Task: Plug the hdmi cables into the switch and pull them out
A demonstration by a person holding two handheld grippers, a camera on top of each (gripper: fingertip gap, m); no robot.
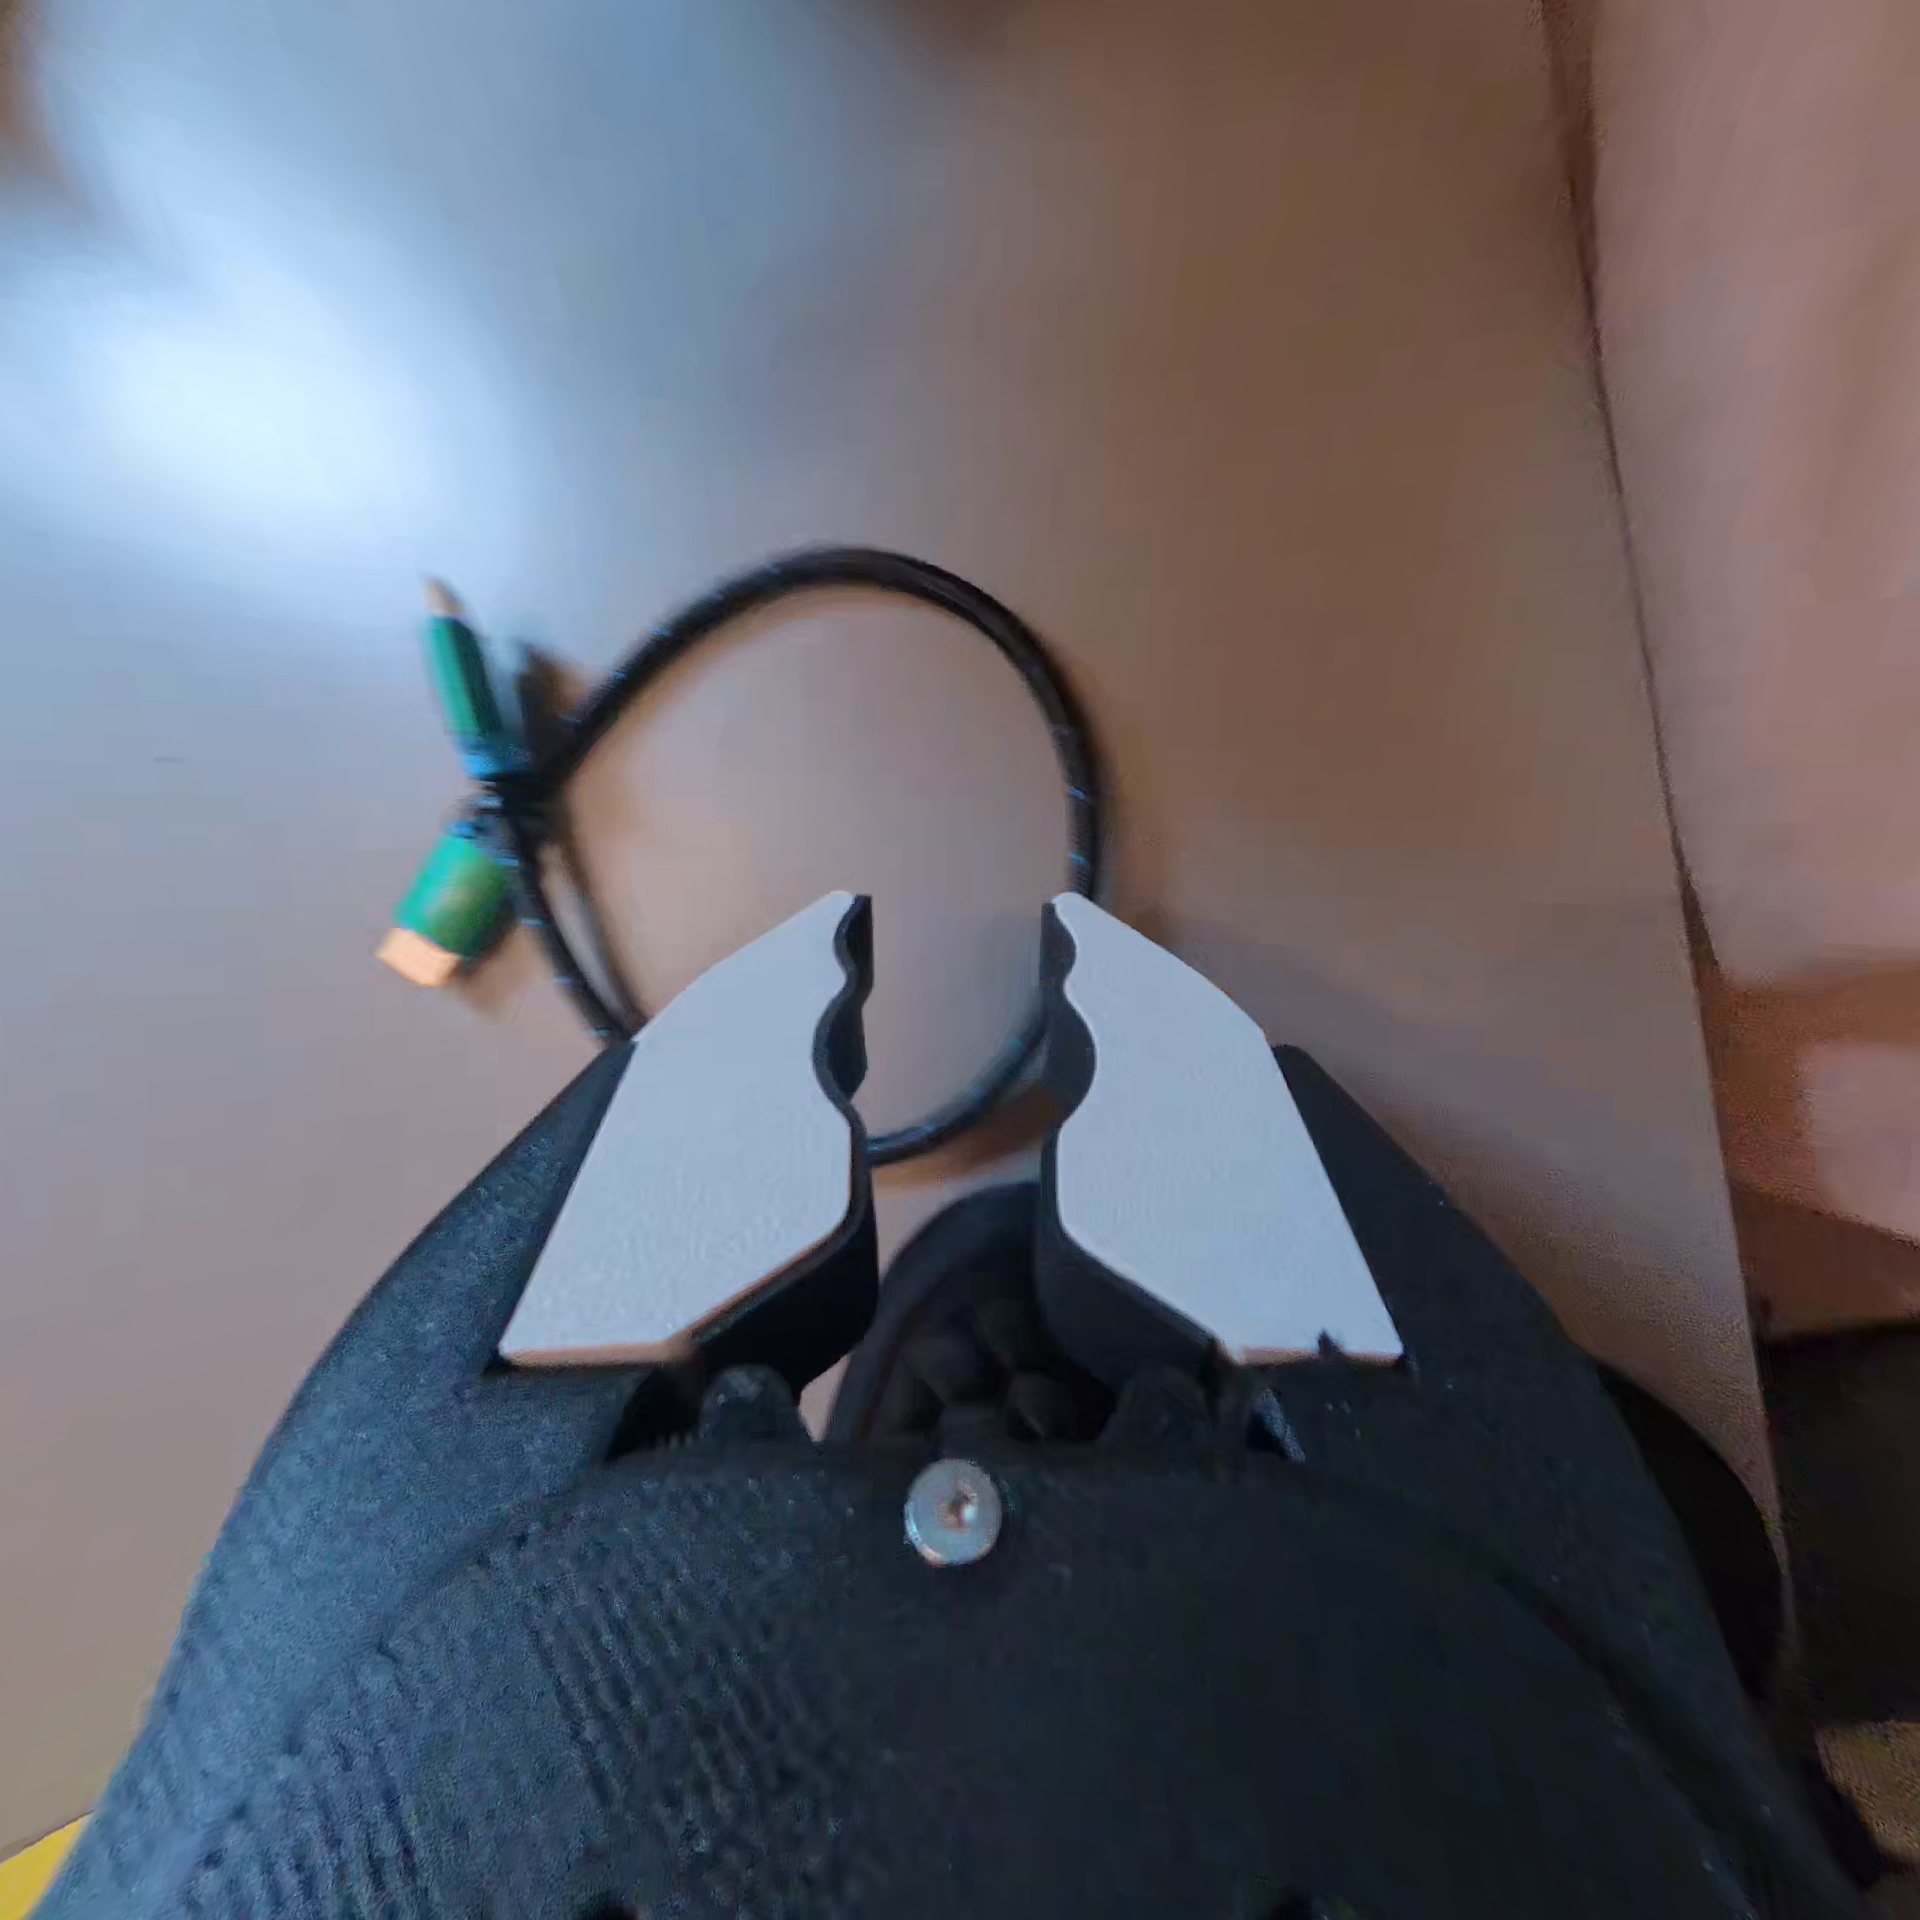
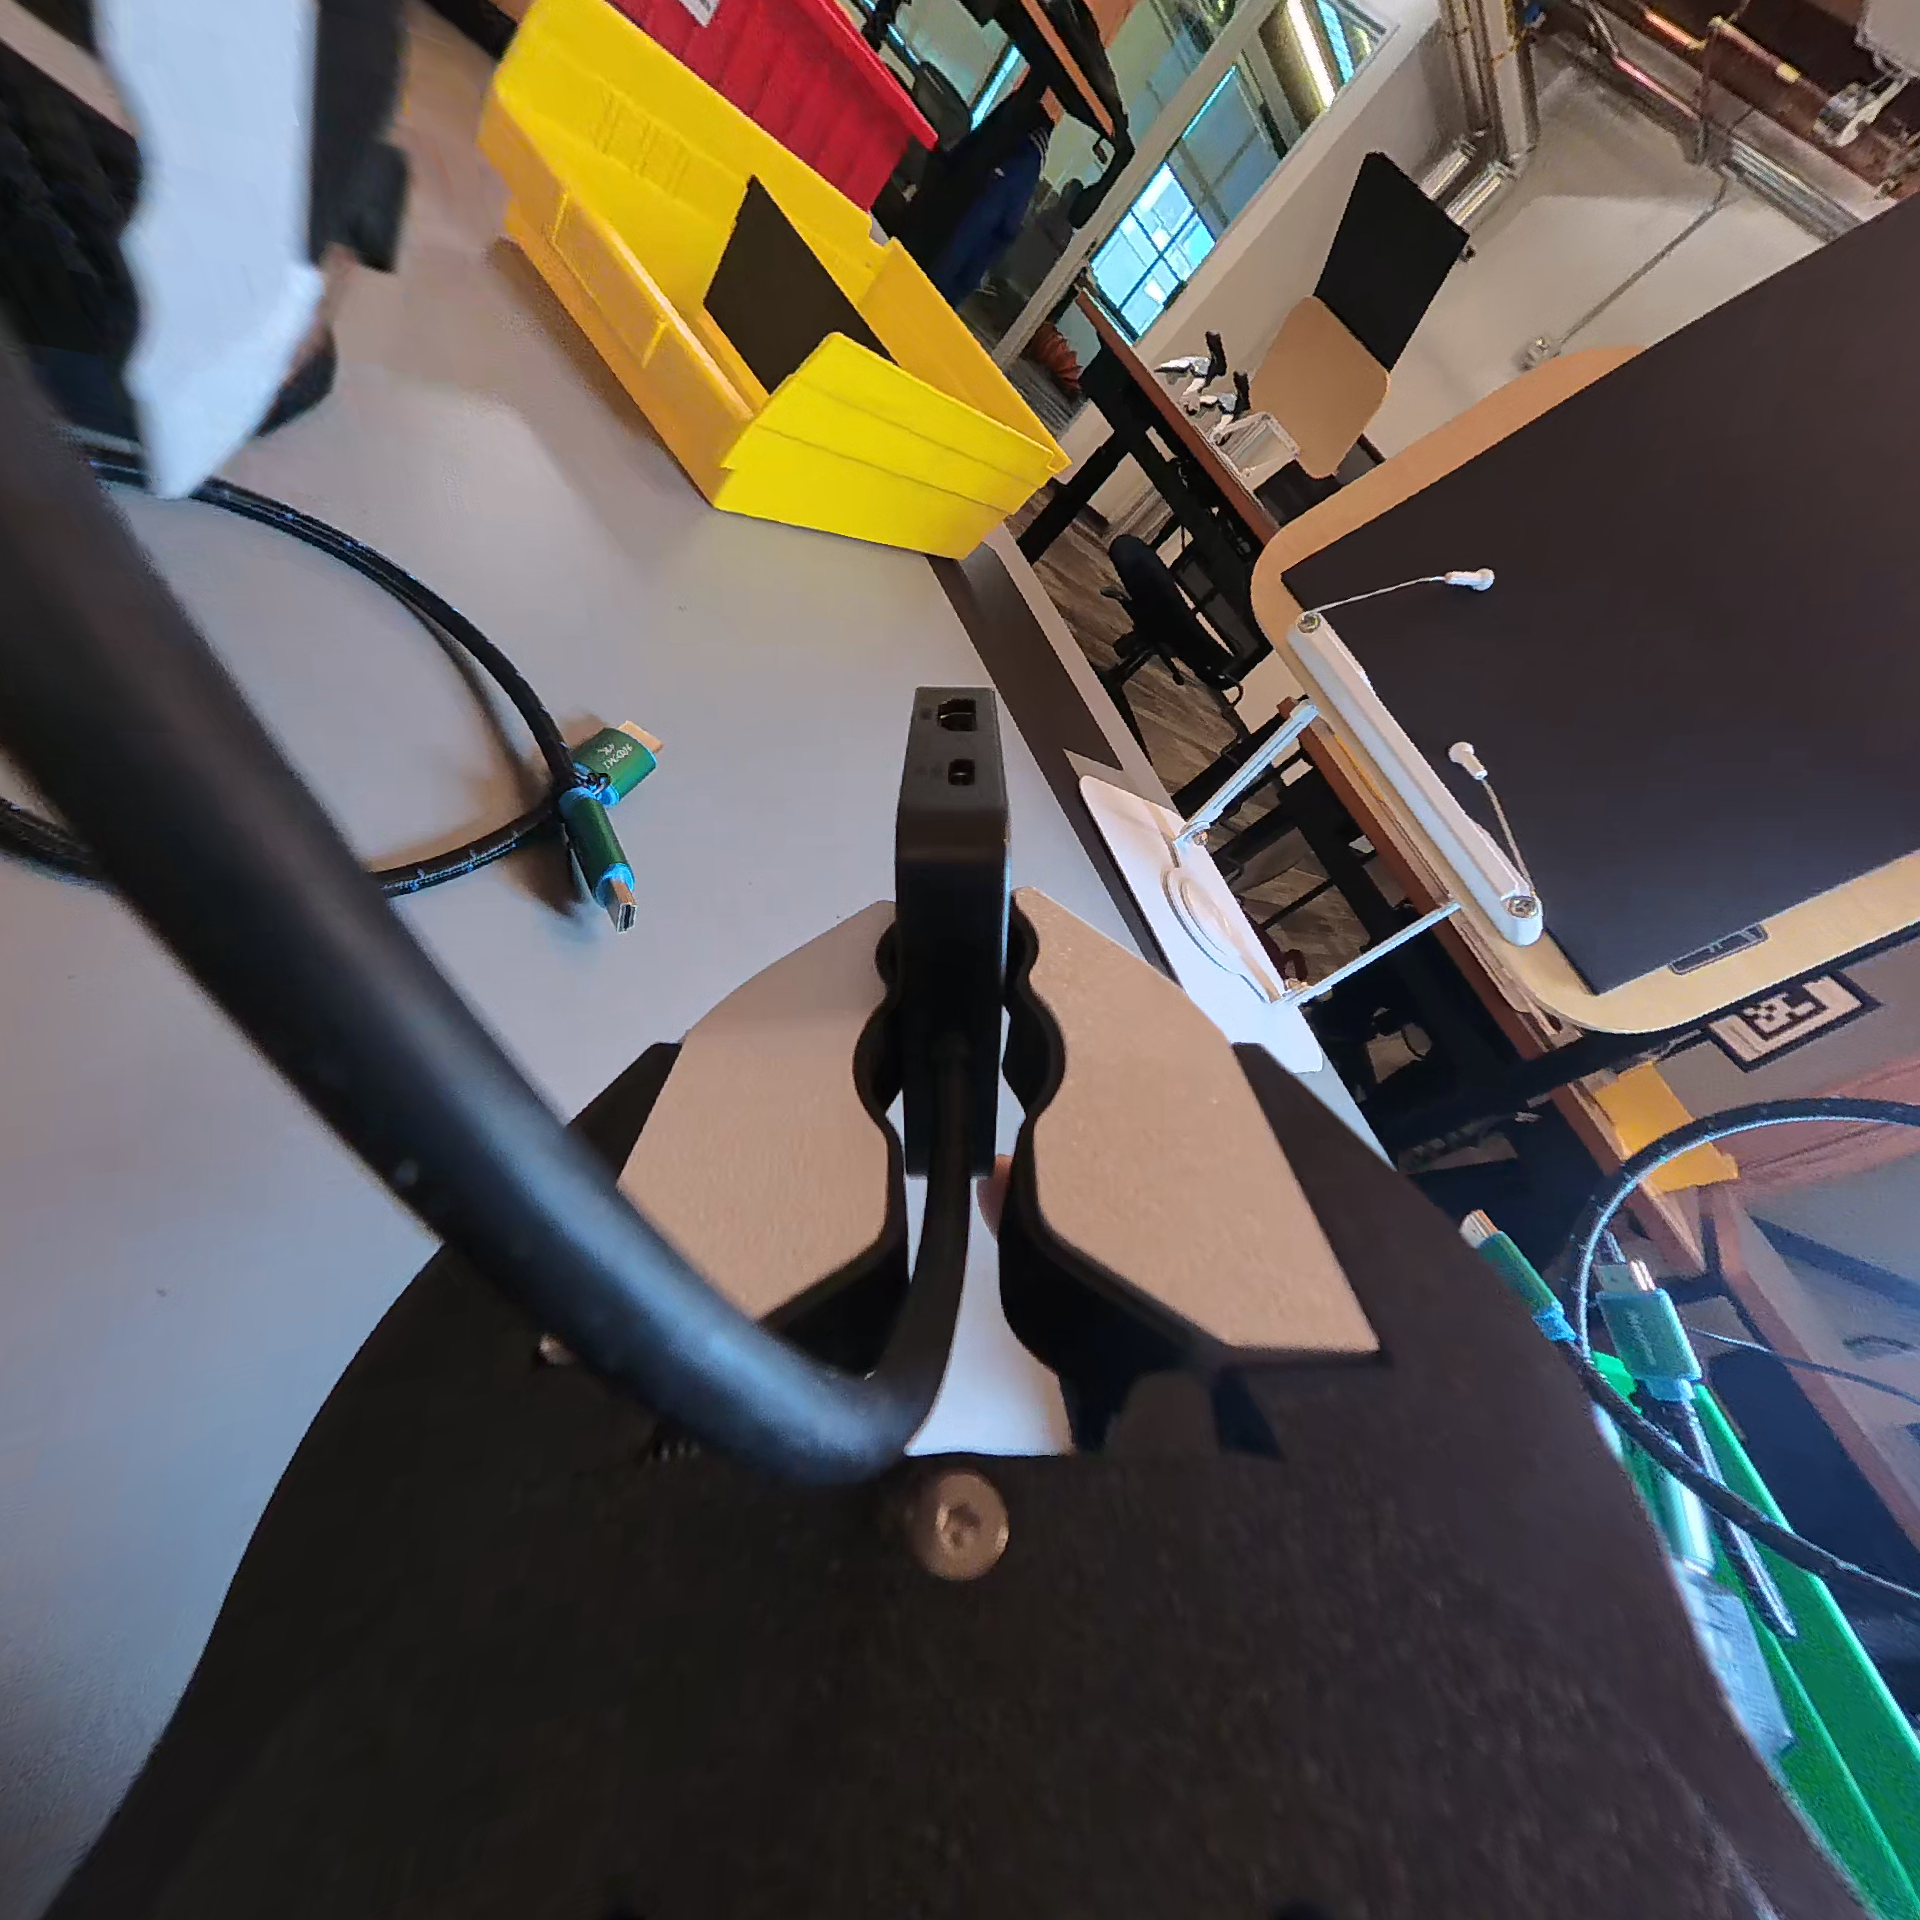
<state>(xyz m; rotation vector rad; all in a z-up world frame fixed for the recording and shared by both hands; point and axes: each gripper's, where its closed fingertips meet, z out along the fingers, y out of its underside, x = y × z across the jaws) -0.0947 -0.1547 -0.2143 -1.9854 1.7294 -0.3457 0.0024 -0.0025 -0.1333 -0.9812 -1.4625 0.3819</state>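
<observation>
through the left wrist view i see my left tongs [image 1: 956, 914] released, jaws parted with nothing between them, hanging over the pale surface [image 1: 1299, 520]. the hdmi cable [image 1: 1060, 748] lies coiled in a loop on the surface just ahead of the tips, the near arc of the loop passing under the gap between the jaws. its two green plugs [image 1: 457, 904] are tied together at the left side of the loop, off to the left of my left tip and not touching it. the picture is smeared, so i can't quite tell how high above the cable i am. i judge this to be the reach for a plug, before any insertion; next i need to swing left and close on one green shell with its gold end left free. in the right wrist view my right tongs [image 2: 951, 925] are clenched on the black switch [image 2: 954, 831], held on edge so that a narrow end with two ports points away from me, clear of the surface [image 2: 727, 644]. a thick black lead [image 2: 312, 935] leaves its near end and curves off to the left. the same hdmi cable [image 2: 457, 634] lies on the surface to the left of the switch, well apart from it, with a yellow bin [image 2: 831, 416] beyond. which port takes the plug i can't say from here.
</observation>
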